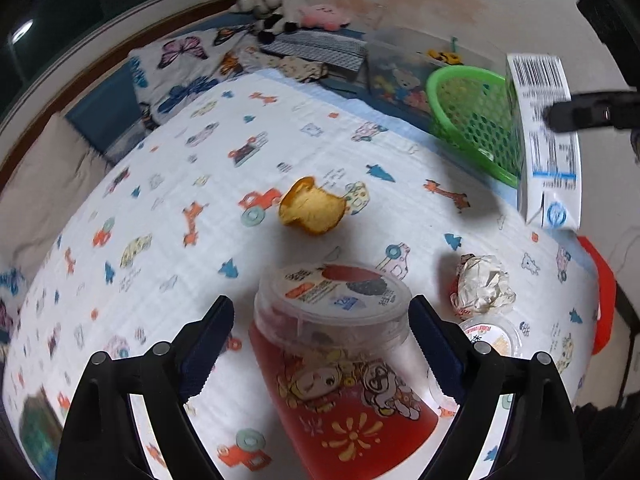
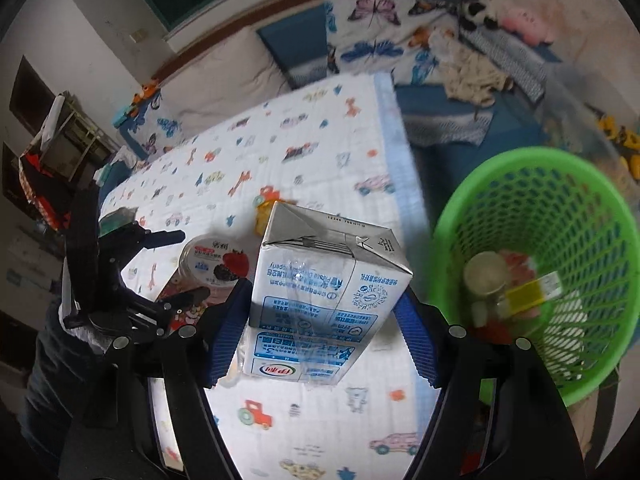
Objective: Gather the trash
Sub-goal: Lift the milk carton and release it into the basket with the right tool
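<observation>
My right gripper (image 2: pixel 320 316) is shut on a white and blue milk carton (image 2: pixel 320 292) and holds it above the table, left of the green mesh basket (image 2: pixel 560 216). The carton (image 1: pixel 544 136) and basket (image 1: pixel 472 116) also show at the right of the left wrist view. My left gripper (image 1: pixel 320 340) is open, its fingers on either side of a clear yogurt cup (image 1: pixel 332 300) that lies on a red wrapper (image 1: pixel 348 412). A crumpled paper ball (image 1: pixel 482 284), a small lidded cup (image 1: pixel 496 336) and an orange peel (image 1: pixel 312 208) lie on the patterned cloth.
The basket holds several pieces of trash (image 2: pixel 504 288). The table (image 2: pixel 392 152) has a blue edge at its right side. Behind it lie a bed with butterfly bedding (image 1: pixel 180 64), plush toys (image 1: pixel 280 4) and a clear toy box (image 1: pixel 400 68).
</observation>
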{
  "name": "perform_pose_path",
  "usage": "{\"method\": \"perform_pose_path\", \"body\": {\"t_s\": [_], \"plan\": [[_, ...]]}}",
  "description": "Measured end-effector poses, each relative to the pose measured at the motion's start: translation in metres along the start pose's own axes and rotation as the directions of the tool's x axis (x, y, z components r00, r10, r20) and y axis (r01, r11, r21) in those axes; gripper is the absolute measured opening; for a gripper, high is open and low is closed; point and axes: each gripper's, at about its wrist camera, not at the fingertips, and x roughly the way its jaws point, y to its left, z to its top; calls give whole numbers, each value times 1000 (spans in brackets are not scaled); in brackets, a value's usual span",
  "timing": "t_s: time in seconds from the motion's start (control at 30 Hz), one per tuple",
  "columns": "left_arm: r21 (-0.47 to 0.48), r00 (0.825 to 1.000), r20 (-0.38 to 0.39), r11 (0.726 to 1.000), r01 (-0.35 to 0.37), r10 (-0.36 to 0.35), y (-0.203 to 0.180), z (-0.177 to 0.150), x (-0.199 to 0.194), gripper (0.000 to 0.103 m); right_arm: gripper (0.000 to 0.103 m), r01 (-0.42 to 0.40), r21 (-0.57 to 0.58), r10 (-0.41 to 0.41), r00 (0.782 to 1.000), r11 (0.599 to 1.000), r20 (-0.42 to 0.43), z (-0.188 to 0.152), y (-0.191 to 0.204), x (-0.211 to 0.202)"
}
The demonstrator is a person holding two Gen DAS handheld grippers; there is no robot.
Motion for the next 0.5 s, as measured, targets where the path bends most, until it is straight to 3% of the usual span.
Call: {"method": "perform_pose_path", "body": {"t_s": [0.5], "plan": [[98,998,-49,994,40,-36,-4,8,14,86,71,-7,38,6,1000,999,19,-5,-21,-7]]}}
